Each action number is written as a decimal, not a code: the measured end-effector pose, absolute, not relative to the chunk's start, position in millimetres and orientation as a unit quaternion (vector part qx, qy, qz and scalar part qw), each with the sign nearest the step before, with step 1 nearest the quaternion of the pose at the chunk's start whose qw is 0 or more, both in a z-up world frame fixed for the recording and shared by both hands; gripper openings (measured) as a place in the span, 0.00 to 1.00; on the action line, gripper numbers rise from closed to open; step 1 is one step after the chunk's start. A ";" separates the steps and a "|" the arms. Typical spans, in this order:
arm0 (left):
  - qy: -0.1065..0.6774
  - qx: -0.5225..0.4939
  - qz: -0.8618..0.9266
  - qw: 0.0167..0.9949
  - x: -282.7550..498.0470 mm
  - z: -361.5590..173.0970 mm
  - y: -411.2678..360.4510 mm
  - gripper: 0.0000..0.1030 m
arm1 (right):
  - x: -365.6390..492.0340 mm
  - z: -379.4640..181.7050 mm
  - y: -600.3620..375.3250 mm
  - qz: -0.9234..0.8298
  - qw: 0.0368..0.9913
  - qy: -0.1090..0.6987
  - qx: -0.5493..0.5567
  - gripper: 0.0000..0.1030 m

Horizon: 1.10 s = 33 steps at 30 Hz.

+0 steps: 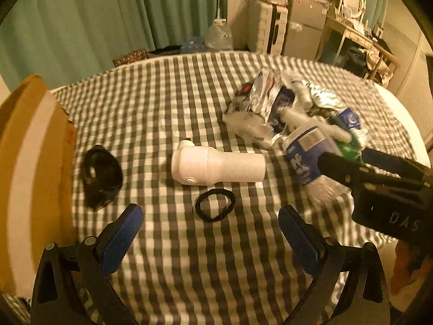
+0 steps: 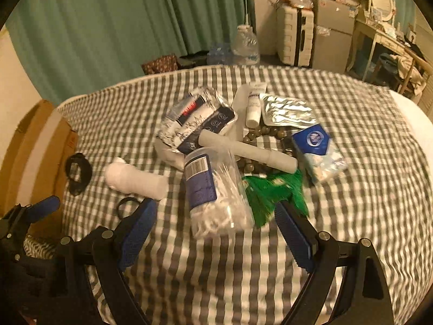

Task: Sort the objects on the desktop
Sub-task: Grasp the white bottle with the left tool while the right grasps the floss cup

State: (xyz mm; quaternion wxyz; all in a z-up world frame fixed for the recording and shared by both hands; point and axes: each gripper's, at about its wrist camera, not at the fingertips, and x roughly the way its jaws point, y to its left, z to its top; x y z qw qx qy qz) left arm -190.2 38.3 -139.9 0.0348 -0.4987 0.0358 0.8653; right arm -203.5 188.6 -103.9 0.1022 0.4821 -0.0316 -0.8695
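Blue-padded fingers of the left gripper stand spread wide above the grey-and-white checked cloth, with nothing between them and nothing touched. Just beyond their gap lies a thin black elastic ring, flat on the cloth. Past that ring a white plastic handheld device with a round button lies on its side. To its left, near the brown cardboard box with a pale tape stripe, sits a black rounded plastic piece with a hole in it.

In the right wrist view the right gripper is likewise wide apart and empty; no pad presses on anything. Close ahead of its fingers lies a clear plastic tub of cotton swabs with a blue label, tipped on its side, and just right of it a green tasselled item, blurred. Behind these is a loose heap: silver foil sachets, a white squeeze tube, a frosted white cylinder, a string of brown beads and a blue-and-white packet. All of it rests on the checked cloth, well apart from the cardboard box at the left edge
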 end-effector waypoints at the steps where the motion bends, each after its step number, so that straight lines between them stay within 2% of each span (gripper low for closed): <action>1: 0.034 -0.501 0.864 0.037 -194.2 -143.1 38.0 1.00 | -208.8 -108.2 187.2 -0.867 0.107 -0.033 0.486 0.86; 11: 0.024 -0.518 0.853 0.057 -227.9 -170.9 44.4 1.00 | -243.5 -145.3 176.6 -0.842 0.127 -0.015 0.524 0.85; 14: 0.031 -0.520 0.852 0.053 -234.5 -177.3 48.6 1.00 | -247.9 -153.4 175.1 -0.833 0.133 -0.018 0.537 0.63; 23: -0.001 -0.536 0.843 0.041 -255.1 -200.1 42.5 1.00 | -244.8 -141.8 193.0 -0.840 0.132 -0.057 0.523 0.62; 33: 0.051 -0.511 0.856 0.061 -255.2 -200.1 51.6 0.99 | -243.3 -139.9 208.0 -0.835 0.133 -0.087 0.527 0.62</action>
